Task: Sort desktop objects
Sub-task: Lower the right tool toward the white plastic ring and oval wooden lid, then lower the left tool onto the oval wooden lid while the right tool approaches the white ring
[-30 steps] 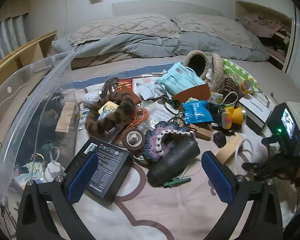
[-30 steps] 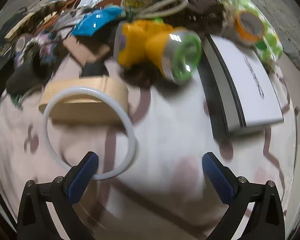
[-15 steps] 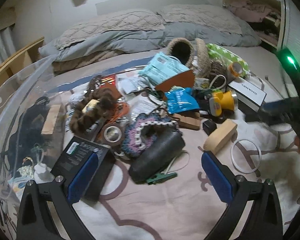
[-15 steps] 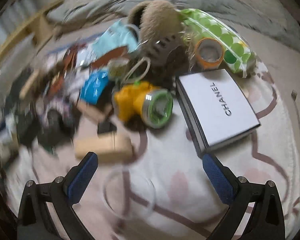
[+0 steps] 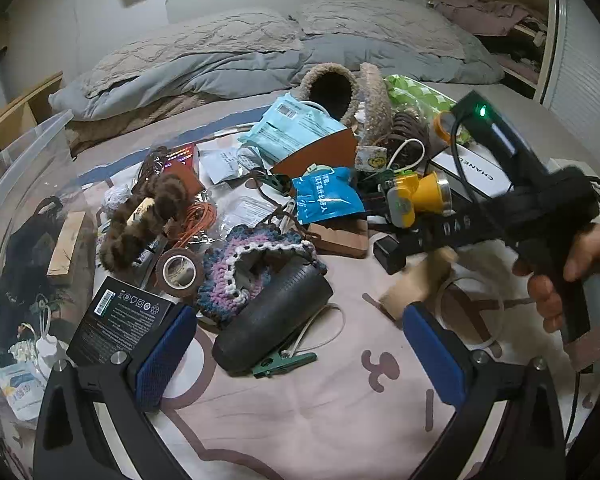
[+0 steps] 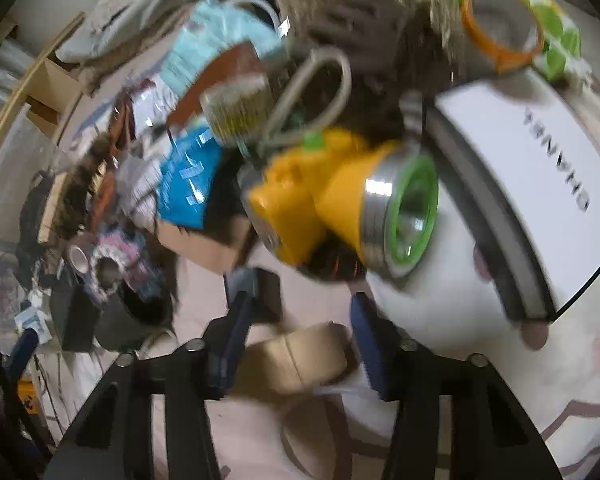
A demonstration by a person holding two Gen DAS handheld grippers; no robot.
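Observation:
A tan wooden block sits between the blue pads of my right gripper, whose jaws have narrowed around it; the view is blurred, so contact is unclear. The block also shows in the left wrist view, under the right gripper's body. A yellow headlamp lies just beyond it. My left gripper is open and empty, above a black ribbed cylinder and a black box.
A white CHANEL box lies right. A clear ring, crocheted pouch, tape roll, blue packet, furry scrunchie and green clip lie on the bed. A clear bin stands left.
My right gripper has dropped toward the pile and narrowed its jaws around the wooden block. The left gripper has shifted slightly and stays open.

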